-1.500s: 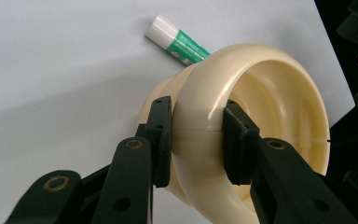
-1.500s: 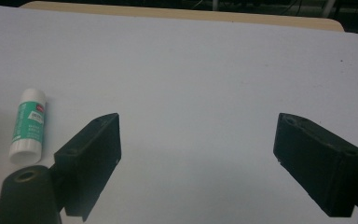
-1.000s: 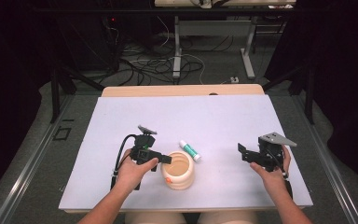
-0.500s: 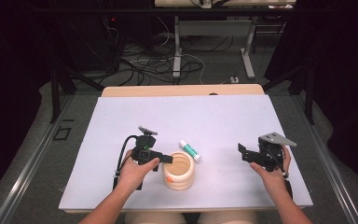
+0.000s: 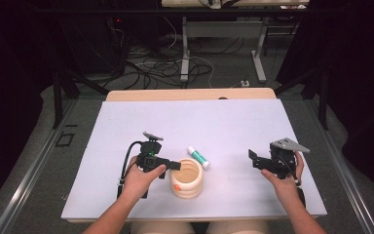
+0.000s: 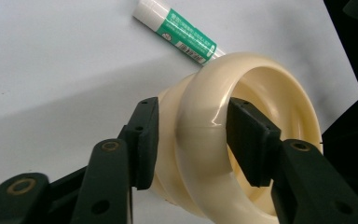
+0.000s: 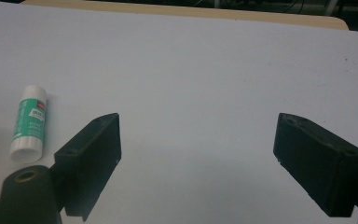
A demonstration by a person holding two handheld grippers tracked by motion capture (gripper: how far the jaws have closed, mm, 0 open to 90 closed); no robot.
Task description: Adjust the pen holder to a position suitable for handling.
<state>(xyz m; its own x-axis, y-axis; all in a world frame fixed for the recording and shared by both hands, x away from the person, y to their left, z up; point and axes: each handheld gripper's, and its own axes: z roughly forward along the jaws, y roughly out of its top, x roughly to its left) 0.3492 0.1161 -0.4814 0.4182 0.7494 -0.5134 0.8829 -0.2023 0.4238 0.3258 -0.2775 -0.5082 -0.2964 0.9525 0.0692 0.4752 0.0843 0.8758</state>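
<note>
A cream ribbed cup [image 5: 187, 178] stands on the white table near the front edge. My left gripper [image 5: 175, 165] reaches over its left rim. In the left gripper view the cup [image 6: 261, 93] has its wall between the two jaws, one pad outside and one inside. The jaws have just been opening and the pads stand slightly off the wall. A green-and-white glue stick [image 5: 198, 157] lies just behind the cup [image 6: 177, 30]. My right gripper [image 5: 253, 158] hovers to the right, open and empty [image 7: 198, 126], with the glue stick [image 7: 28, 122] at its far left.
A white sheet [image 5: 224, 122] covers the table, with a wooden strip [image 5: 190, 94] along its far edge. Dark floor, cables and table legs lie beyond. A small orange spot [image 5: 175, 186] marks the cup's front.
</note>
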